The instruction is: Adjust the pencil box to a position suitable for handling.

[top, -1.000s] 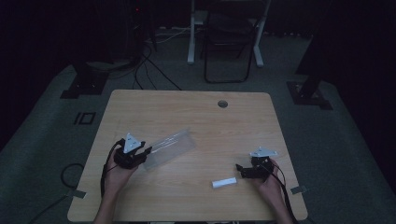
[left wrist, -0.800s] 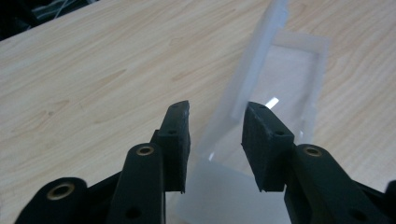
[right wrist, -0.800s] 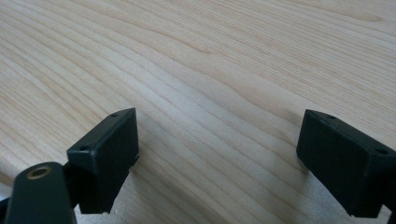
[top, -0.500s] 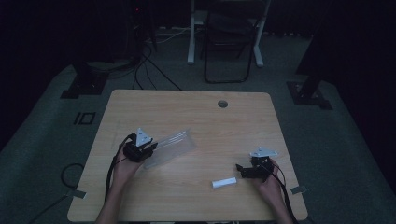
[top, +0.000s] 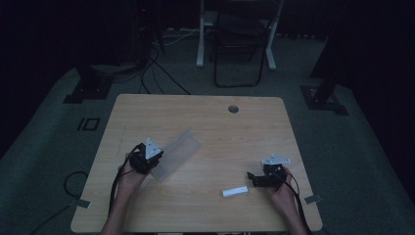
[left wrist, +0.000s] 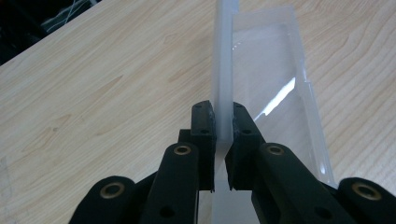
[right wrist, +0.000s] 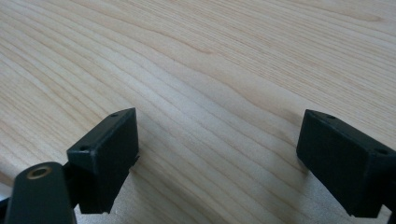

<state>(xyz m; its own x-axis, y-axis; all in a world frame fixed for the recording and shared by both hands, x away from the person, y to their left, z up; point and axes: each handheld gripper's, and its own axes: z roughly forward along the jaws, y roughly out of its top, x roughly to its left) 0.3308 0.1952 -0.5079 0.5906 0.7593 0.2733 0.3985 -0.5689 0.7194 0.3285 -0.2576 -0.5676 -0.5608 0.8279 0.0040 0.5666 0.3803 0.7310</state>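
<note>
Clear plastic lid (top: 176,153) lies on the left half of the wooden tabletop (top: 205,117), slanting away from the person's left hand (top: 128,172), and is now gripped at its near end. In the left gripper view, the black jaws have just been closing and stand narrow, their pads pressed on either side of the lid's upright frosted rim (left wrist: 223,84), while the transparent panel (left wrist: 275,79) stretches away over the wood grain. From above, the left gripper (top: 147,157) sits at the lid's near corner, the lid apparently flat on the tabletop and not yet lifted. Toward the right, a small white block (top: 235,191) rests near the front edge, just beside the right gripper (top: 255,179), whose jaws stand wide apart over bare wood with nothing between them in the right gripper view. Judged from this, the grasp on the lid looks made; lifting or moving it, and any handling of the white block, appear yet to come.
</note>
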